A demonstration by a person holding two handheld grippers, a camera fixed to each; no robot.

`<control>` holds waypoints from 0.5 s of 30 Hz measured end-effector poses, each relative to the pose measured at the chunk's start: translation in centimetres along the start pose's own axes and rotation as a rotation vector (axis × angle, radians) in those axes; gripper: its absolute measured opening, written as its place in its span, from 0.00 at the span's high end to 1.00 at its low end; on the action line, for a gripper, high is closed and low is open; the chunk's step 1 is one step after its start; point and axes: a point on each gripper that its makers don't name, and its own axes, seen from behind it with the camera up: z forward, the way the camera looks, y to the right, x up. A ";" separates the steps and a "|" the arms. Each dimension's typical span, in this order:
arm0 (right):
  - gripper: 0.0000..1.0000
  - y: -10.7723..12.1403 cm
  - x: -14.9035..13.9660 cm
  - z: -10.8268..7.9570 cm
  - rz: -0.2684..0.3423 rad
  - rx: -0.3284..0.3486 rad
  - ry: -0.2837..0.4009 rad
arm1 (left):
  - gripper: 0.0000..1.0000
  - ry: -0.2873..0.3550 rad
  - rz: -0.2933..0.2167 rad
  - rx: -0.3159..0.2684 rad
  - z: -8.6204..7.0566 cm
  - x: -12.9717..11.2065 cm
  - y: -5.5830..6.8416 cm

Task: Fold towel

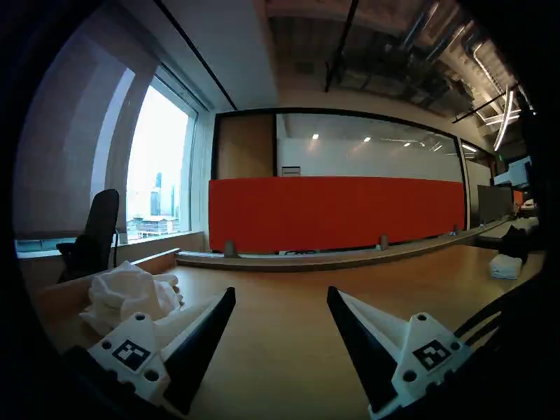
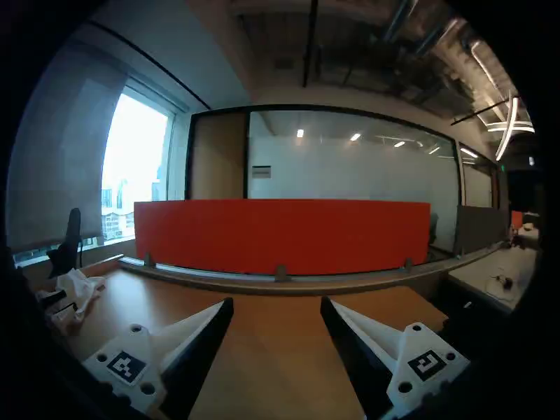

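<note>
A crumpled heap of white towels (image 1: pixel 129 294) lies on the wooden desk (image 1: pixel 280 336) at the left, just beyond my left finger. My left gripper (image 1: pixel 280 294) is open and holds nothing; it hovers low over bare desk to the right of the heap. A small folded white towel (image 1: pixel 505 266) rests at the far right of the desk. In the right gripper view the same white heap (image 2: pixel 75 292) sits far off at the left edge, with a dark shape in front of it. My right gripper (image 2: pixel 276 302) is open over bare wood (image 2: pixel 280 364), gripping nothing.
An orange divider panel (image 1: pixel 336 212) (image 2: pixel 280 234) runs along the desk's far edge. A black office chair (image 1: pixel 91 241) stands by the window at the left. A dark object (image 1: pixel 516 241) sits behind the folded towel. Another desk (image 2: pixel 497 269) with a cable lies to the right.
</note>
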 end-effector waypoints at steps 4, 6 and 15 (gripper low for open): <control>0.04 0.1 -0.6 0.1 -0.010 -0.008 -0.015 | 0.03 -0.004 -0.013 0.010 -0.1 -0.6 -0.5; 0.04 0.1 -0.8 0.1 -0.018 -0.012 -0.018 | 0.03 -0.008 -0.021 0.016 -0.1 -0.9 -0.7; 0.04 -0.4 -0.7 0.4 -0.025 -0.006 -0.018 | 0.03 -0.042 -0.011 0.007 0.1 -2.0 -0.4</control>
